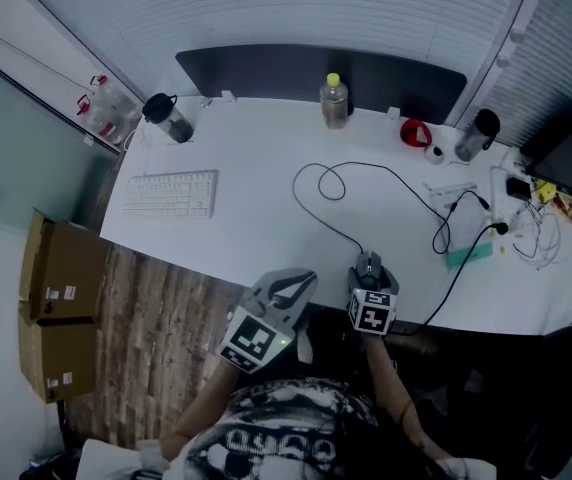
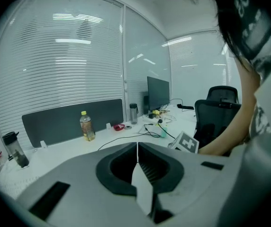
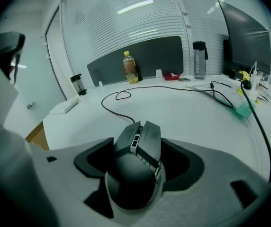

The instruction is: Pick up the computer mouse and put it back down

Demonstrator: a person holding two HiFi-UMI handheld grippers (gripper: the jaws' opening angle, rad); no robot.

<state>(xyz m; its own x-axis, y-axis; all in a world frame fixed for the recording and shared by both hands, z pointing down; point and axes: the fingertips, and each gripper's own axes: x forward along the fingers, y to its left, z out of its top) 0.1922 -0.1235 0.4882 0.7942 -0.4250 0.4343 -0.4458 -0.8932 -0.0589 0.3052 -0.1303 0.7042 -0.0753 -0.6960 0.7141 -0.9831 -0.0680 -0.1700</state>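
Observation:
A dark computer mouse (image 1: 368,265) (image 3: 136,167) lies on the white desk (image 1: 256,230) close to its front edge, and its black cable (image 1: 331,230) loops away across the top. My right gripper (image 1: 370,284) (image 3: 138,151) straddles the mouse from behind. Its jaws stand wide, with dark gaps on both sides of the mouse, so the pads do not press on it. My left gripper (image 1: 291,286) (image 2: 137,148) hovers at the desk's front edge, left of the mouse, jaws shut together on nothing.
A white keyboard (image 1: 170,194) lies at the left. A yellow-capped bottle (image 1: 334,100), two dark tumblers (image 1: 168,118) (image 1: 476,135) and a red object (image 1: 416,132) stand along the back. Cables and a teal item (image 1: 469,254) crowd the right. Cardboard boxes (image 1: 58,298) sit on the floor.

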